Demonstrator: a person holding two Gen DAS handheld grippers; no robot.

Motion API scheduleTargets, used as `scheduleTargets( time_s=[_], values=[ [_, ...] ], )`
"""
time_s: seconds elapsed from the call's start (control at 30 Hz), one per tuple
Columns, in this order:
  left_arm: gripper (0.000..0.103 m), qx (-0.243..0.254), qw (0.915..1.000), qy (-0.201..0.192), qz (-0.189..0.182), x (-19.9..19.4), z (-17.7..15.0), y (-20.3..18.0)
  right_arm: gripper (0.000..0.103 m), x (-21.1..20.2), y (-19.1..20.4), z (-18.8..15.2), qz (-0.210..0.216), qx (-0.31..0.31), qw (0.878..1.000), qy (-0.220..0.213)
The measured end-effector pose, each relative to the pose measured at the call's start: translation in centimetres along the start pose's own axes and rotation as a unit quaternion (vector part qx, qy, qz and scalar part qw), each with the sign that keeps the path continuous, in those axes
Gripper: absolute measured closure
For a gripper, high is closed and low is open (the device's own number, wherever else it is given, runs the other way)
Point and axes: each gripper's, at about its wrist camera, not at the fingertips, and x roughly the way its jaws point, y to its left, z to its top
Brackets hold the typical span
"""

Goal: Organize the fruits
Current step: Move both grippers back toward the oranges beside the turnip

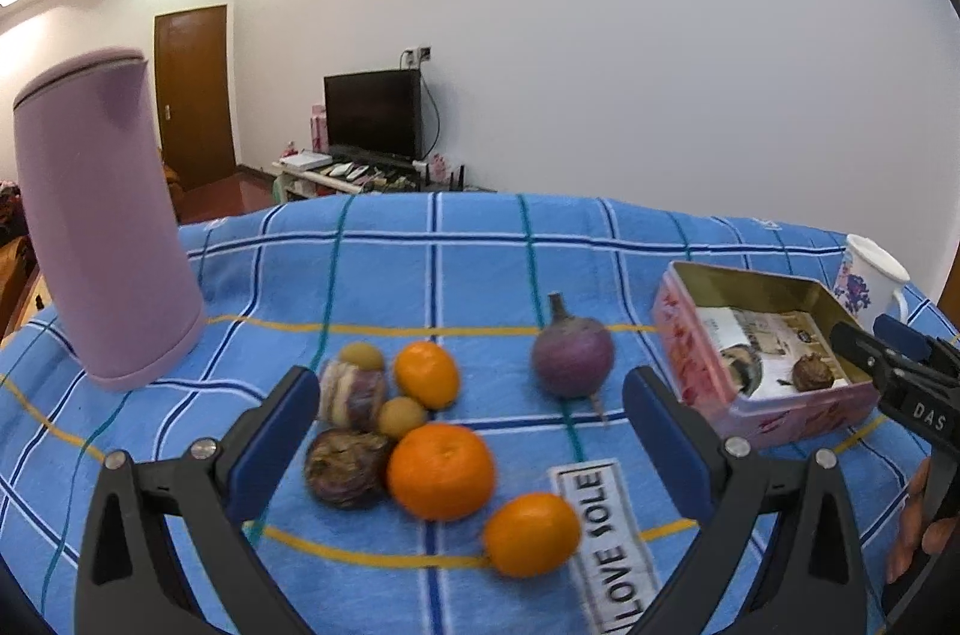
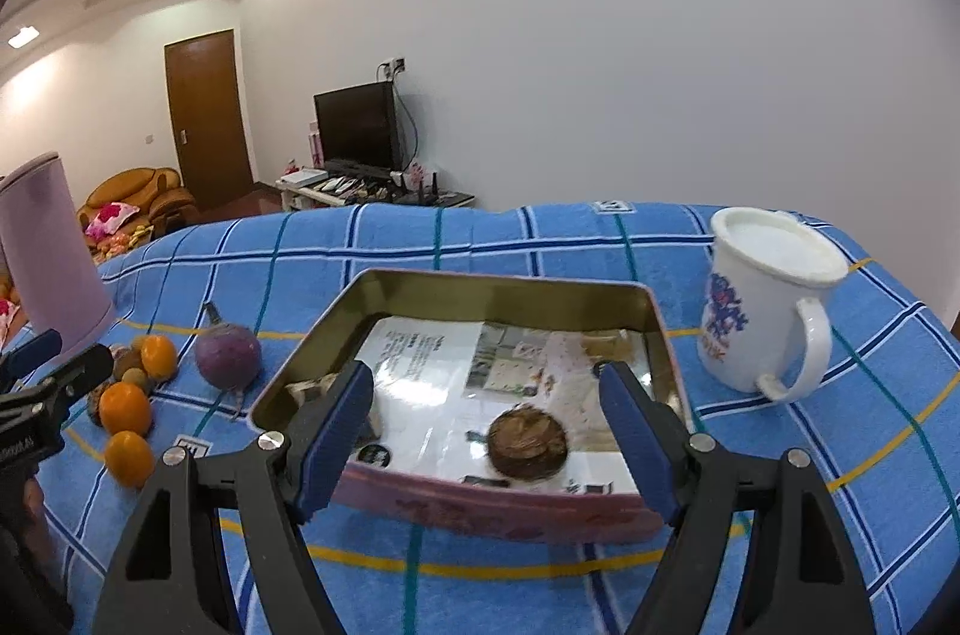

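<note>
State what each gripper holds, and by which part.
Nothing is held. The left gripper and the right gripper both stand open and empty.

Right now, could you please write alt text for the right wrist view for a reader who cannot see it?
The right tongs stand open above a pink tin holding one brown fruit on printed paper, on a blue checked cloth. A white mug stands to the right; oranges and a purple root vegetable lie to the left.
</note>
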Motion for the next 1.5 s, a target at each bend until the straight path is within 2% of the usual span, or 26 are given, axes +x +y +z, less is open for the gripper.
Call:
scheduleTargets(
  time_s=[0.2, 0.6, 0.73, 0.9, 1.03, 1.2, 1.27, 1.3, 1.33, 1.37, 1.43, 1.5],
  values=[
    [0.000, -0.005, 0.9994, 0.014, 0.031, 0.3, 0.2, 3.1, 0.024, -0.4, 2.5, -0.4, 0.015, -0.027, 1.000, 0.005],
    [0.000, -0.063, 0.9950, 0.035, 0.070, 0.7, 0.4, 10.4, 0.024, -0.6, 9.8, -1.9, 0.090, -0.076, 0.992, 0.049],
    [0.000, -0.065, 0.9944, 0.038, 0.074, 0.7, 0.5, 11.3, 0.024, 0.2, 12.2, -2.4, 0.128, -0.072, 0.986, 0.080],
    [0.000, -0.069, 0.9937, 0.044, 0.077, 1.1, 0.6, 11.9, 0.024, 1.5, 15.3, -2.8, 0.156, -0.085, 0.977, 0.116],
    [0.000, -0.069, 0.9940, 0.048, 0.070, 1.1, 0.5, 11.9, 0.024, 2.7, 17.9, -3.2, 0.162, -0.113, 0.970, 0.144],
    [0.000, -0.040, 0.9966, 0.041, 0.059, 0.9, 0.6, 10.6, 0.024, 3.5, 19.3, -3.4, 0.171, -0.122, 0.963, 0.166],
    [0.000, -0.027, 0.9974, 0.042, 0.052, 1.0, 0.6, 10.0, 0.032, 3.9, 19.6, -3.6, 0.172, -0.127, 0.960, 0.180],
    [0.000, -0.022, 0.9977, 0.043, 0.048, 1.0, 0.5, 9.8, 0.040, 4.1, 19.7, -3.6, 0.172, -0.127, 0.959, 0.185],
    [0.000, -0.017, 0.9980, 0.043, 0.043, 1.0, 0.5, 9.6, 0.043, 4.4, 19.6, -3.7, 0.176, -0.125, 0.957, 0.193],
    [0.001, -0.011, 0.9983, 0.042, 0.038, 1.0, 0.5, 9.3, 0.045, 4.3, 19.5, -3.7, 0.179, -0.122, 0.957, 0.193],
    [0.001, 0.000, 0.9988, 0.039, 0.029, 0.9, 0.4, 8.9, 0.056, 4.1, 19.5, -3.6, 0.185, -0.122, 0.956, 0.193],
    [0.002, 0.013, 0.9992, 0.034, 0.018, 0.7, 0.3, 8.3, 0.057, 3.8, 19.5, -3.6, 0.182, -0.129, 0.956, 0.191]
  ],
)
